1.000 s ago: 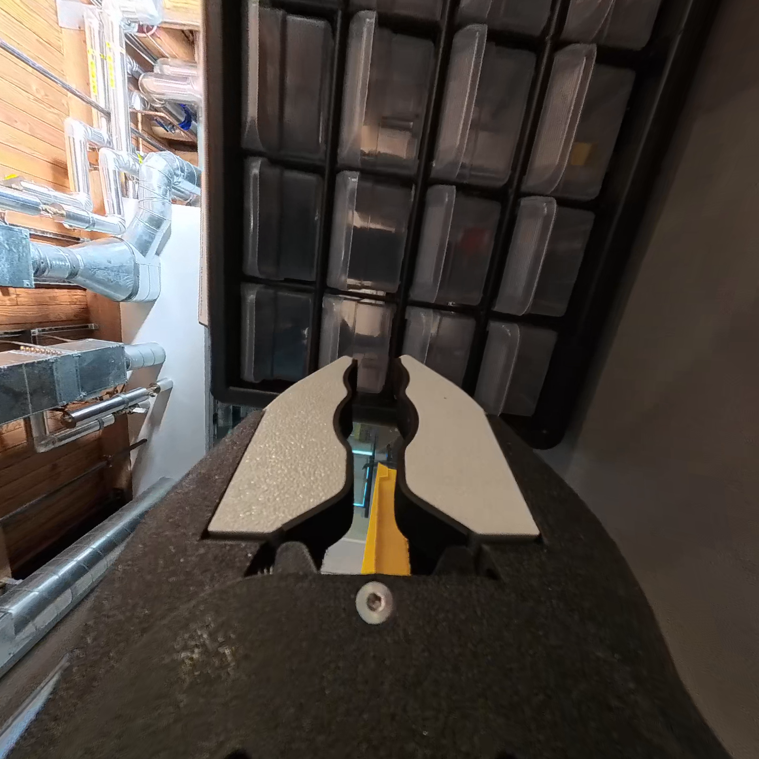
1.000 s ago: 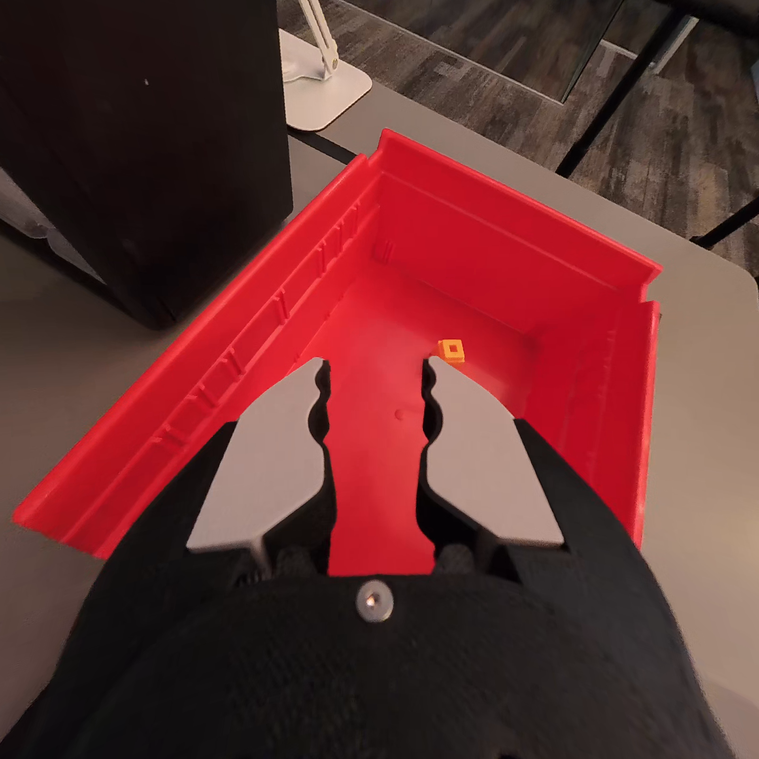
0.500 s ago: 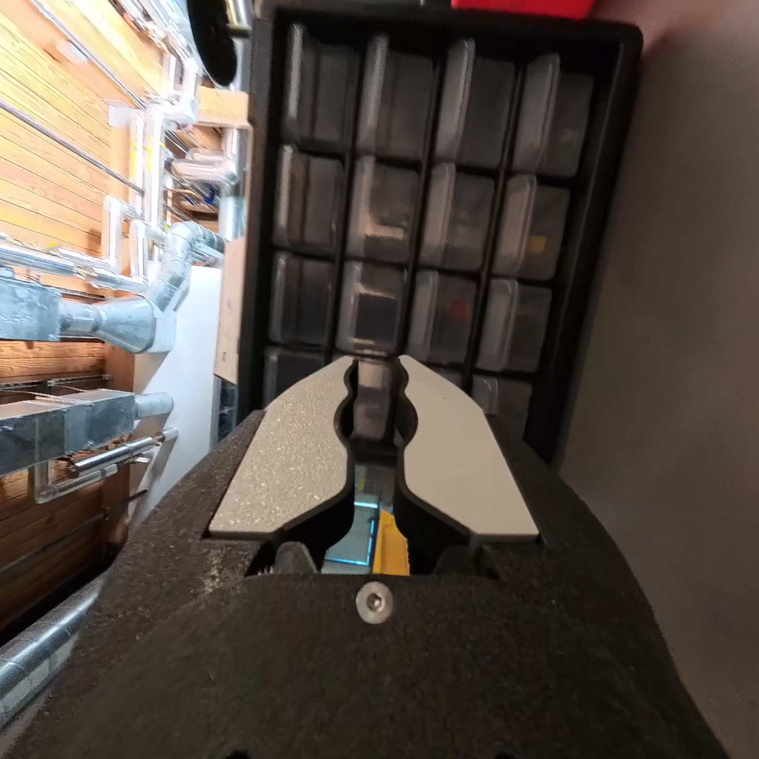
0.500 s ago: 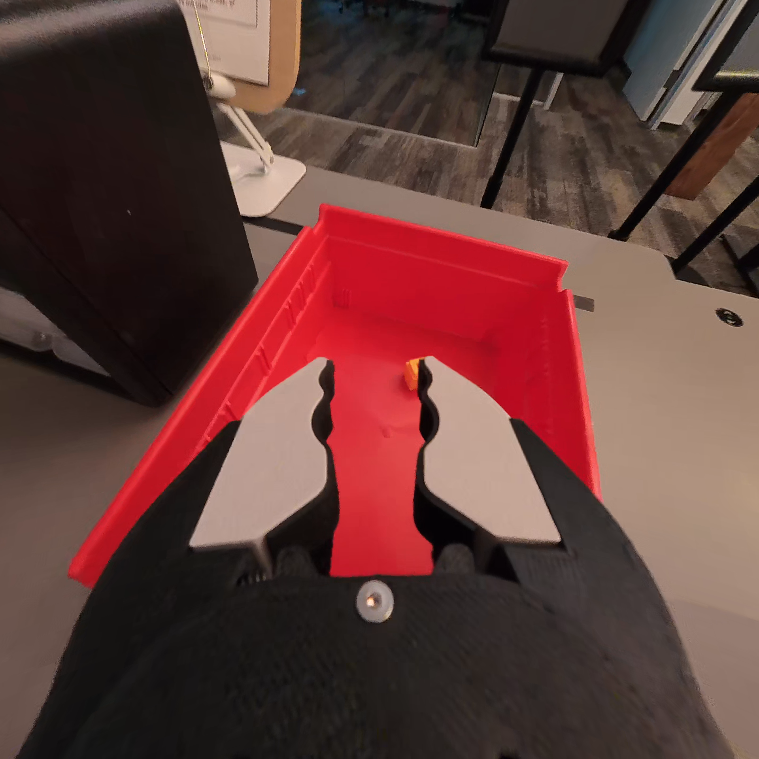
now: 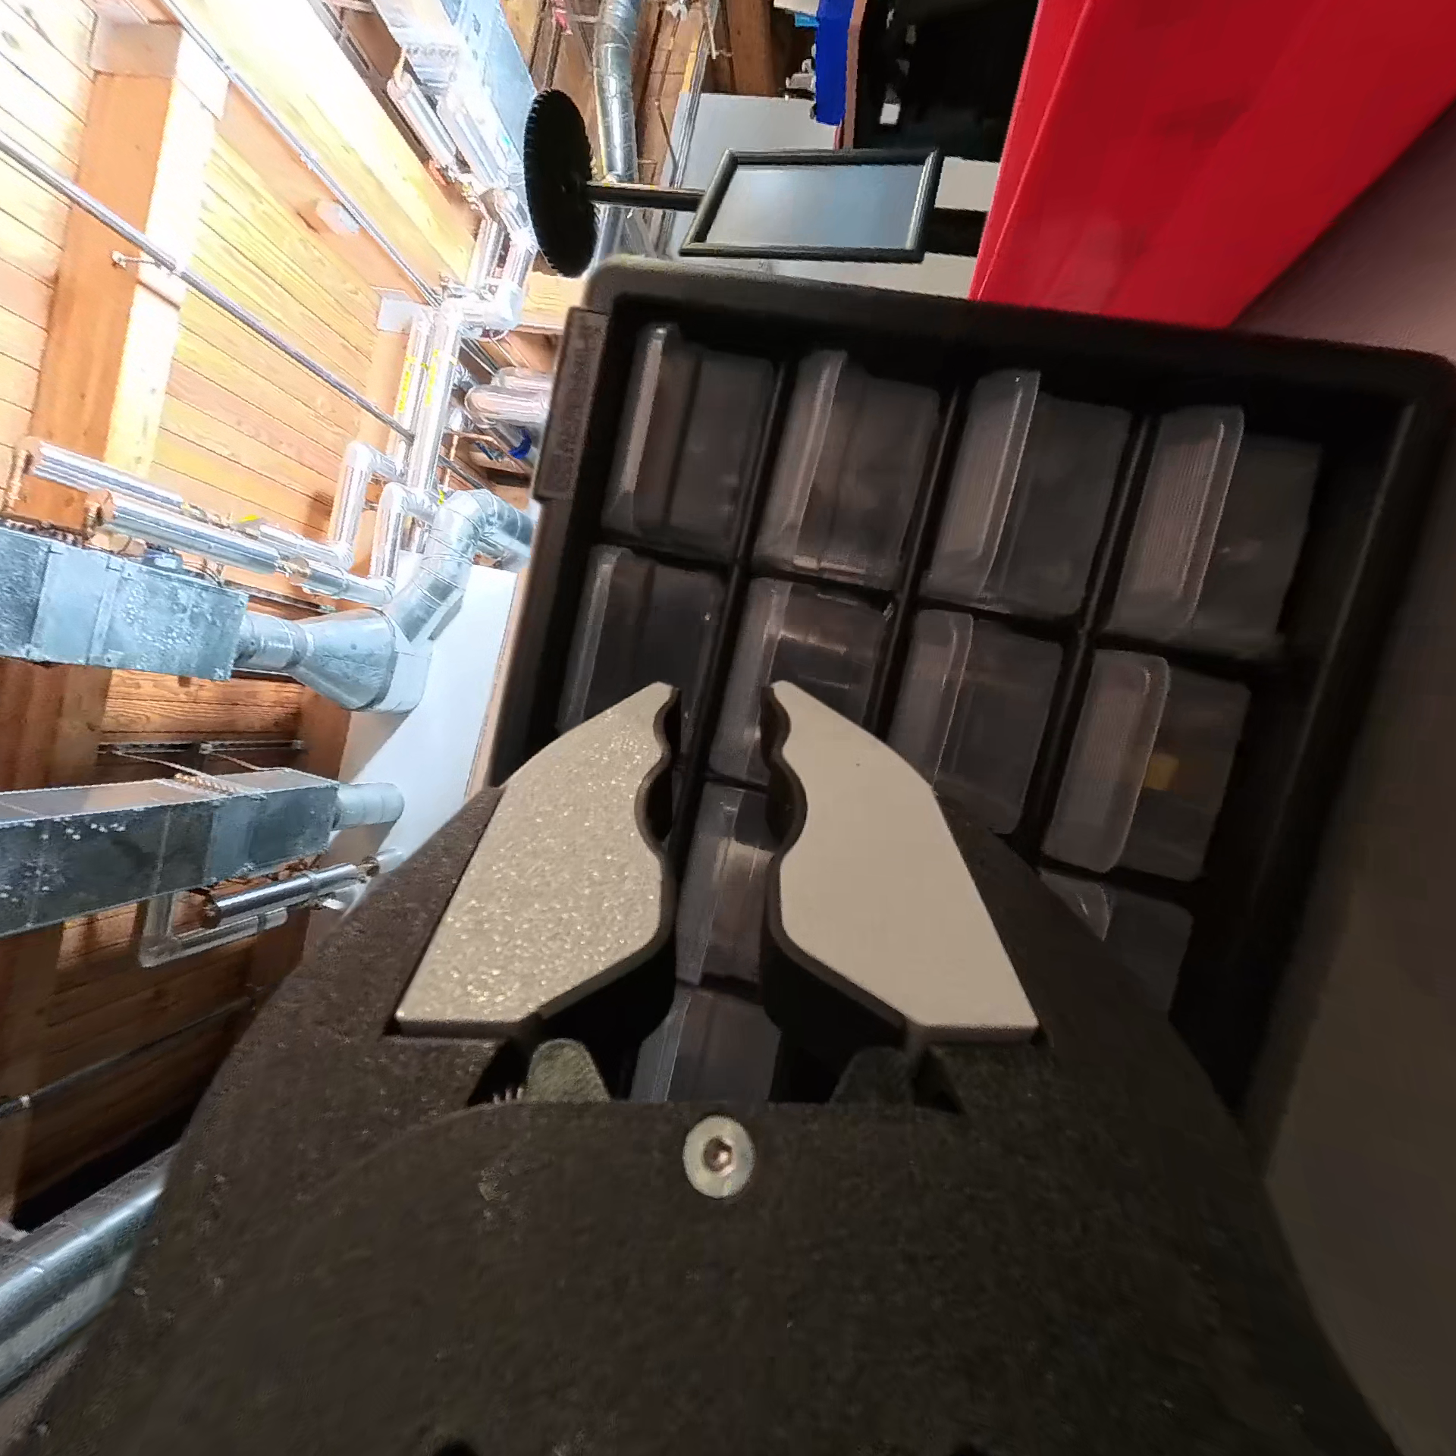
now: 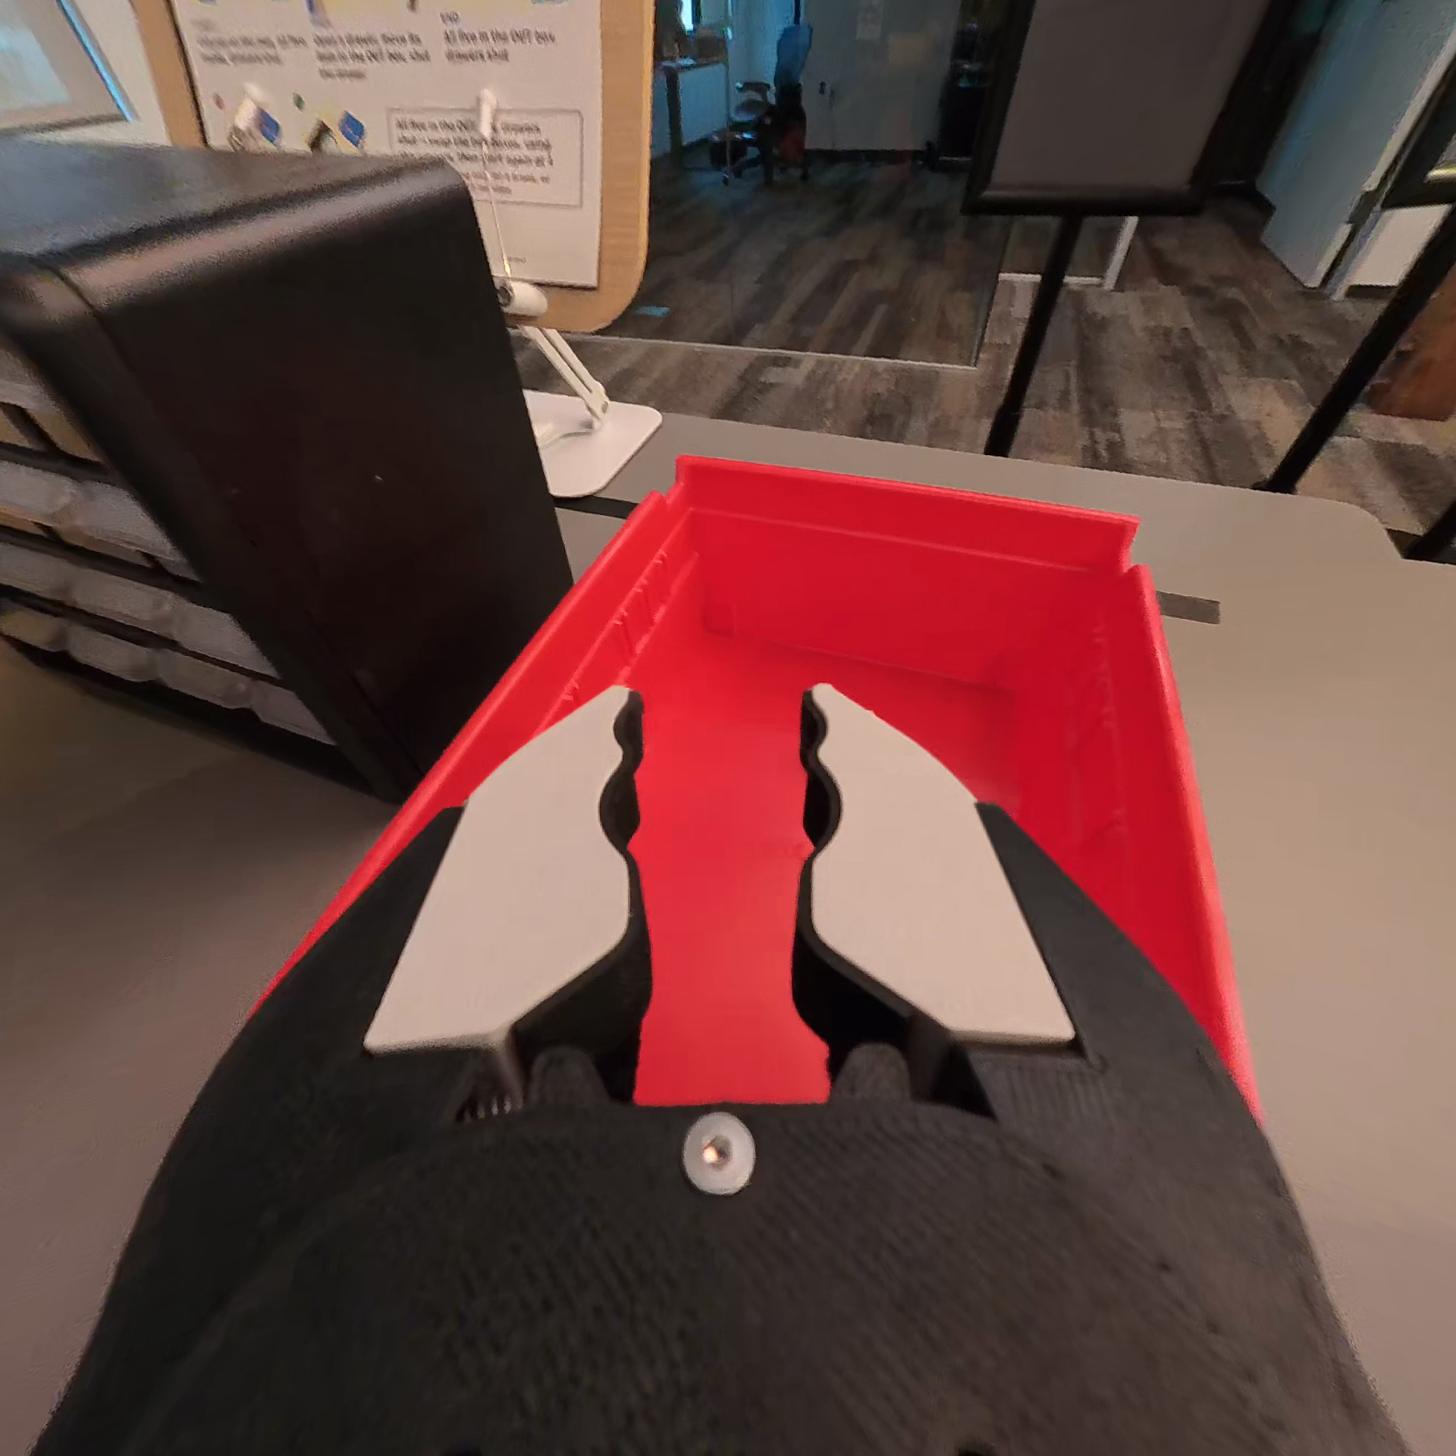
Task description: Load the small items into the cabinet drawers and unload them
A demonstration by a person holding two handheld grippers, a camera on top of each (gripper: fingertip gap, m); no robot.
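The black drawer cabinet [image 5: 1339,788] fills the left wrist view, turned sideways, with rows of shut translucent drawers [image 5: 1016,488]. One drawer holds a small yellow item [image 5: 1164,768]. My left gripper [image 5: 721,693] hangs close in front of the drawers, its jaws a narrow gap apart with nothing between them. My right gripper [image 6: 717,693] is open and empty over the red bin [image 6: 1166,788]. No small item shows in the bin. The cabinet's black side [image 6: 315,473] stands left of the bin. The bin's outer wall [image 5: 1221,157] shows beyond the cabinet.
The cabinet and bin sit on a grey table [image 6: 1339,788] whose far edge runs just behind the bin. A white stand base [image 6: 591,449] and a poster board [image 6: 394,118] are behind the cabinet. A framed screen [image 5: 811,205] stands beyond the cabinet. The left gripper's tips are roughly 25 cm from the right gripper's. The right gripper is farther from the black drawer cabinet [image 5: 1339,788], some 25 cm, than the left, some 12 cm. The right camera catches it too, in the right wrist view [image 6: 271,750].
My left gripper has swept along the drawer face toward the cabinet's end near the red bin. My right gripper has tilted up and the orange cube in the bin has gone out of sight.
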